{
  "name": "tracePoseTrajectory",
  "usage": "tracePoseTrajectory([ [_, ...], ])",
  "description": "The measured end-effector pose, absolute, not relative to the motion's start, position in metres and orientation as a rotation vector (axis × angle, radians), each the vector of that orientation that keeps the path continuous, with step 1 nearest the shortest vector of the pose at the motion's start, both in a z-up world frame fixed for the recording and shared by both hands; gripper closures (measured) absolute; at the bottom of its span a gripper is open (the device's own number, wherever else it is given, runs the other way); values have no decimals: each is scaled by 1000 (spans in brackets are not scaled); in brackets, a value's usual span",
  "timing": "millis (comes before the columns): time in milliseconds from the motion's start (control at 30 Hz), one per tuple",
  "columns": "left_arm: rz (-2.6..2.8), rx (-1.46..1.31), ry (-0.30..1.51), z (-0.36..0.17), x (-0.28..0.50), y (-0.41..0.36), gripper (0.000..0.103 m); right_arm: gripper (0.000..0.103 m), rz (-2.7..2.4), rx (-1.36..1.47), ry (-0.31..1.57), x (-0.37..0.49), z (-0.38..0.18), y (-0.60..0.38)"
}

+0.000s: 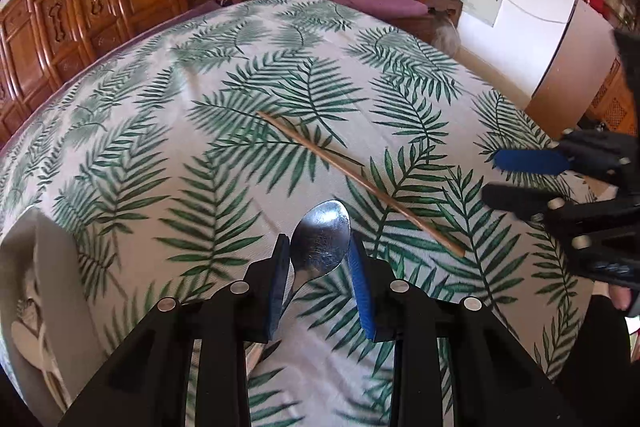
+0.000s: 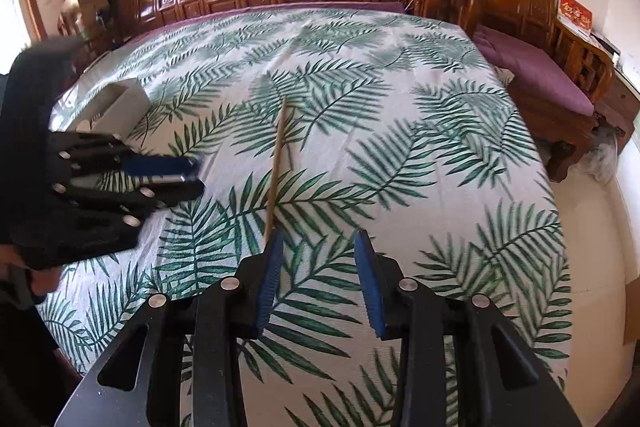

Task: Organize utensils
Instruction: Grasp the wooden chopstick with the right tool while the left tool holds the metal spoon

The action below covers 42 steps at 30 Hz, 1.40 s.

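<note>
My left claw grips a spoon; my right claw hangs open, empty, over a chopstick on the tablecloth, a grey holder nearby.

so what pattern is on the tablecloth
Green palm or fern leaves printed on a whitish tablecloth; it shows best in the right wrist view.

Left gripper: matte black plastic frame, angular struts, round silver screw heads at the joints. Fingers faced with ribbed blue pads. Right gripper: same build, same blue pads. Bare skin of hand behind the housing.
</note>
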<state>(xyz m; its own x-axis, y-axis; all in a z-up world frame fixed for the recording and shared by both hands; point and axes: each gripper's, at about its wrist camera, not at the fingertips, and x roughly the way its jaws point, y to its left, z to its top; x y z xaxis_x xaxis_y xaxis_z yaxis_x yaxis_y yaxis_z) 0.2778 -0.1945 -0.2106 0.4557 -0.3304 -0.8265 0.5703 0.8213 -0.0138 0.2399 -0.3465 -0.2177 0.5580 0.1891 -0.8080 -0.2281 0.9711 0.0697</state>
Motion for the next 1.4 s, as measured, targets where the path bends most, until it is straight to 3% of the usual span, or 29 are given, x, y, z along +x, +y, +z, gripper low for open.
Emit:
tracePoseTrajectory([
  [733,-523,128,908,-206,288,-148,75,64,268,-132,966,307,-252,-286],
  [800,-519,122,894,-203,286,-145,75,74,274,-135,965,310,-252,-285],
  [833,-516,121,884,-201,285,-143,75,92,284,-137,964,309,-251,-284],
  [867,-516,119,877,-199,283,-142,75,96,283,-145,964,308,-251,-283],
  [1000,-518,105,834,-187,275,-136,75,97,287,-163,966,298,-250,-280],
  [1033,-524,103,823,-184,272,-136,100,97,284,-166,965,294,-250,-280],
  [1400,-511,151,828,-181,267,-139,103,97,260,-135,932,268,-230,-298],
])
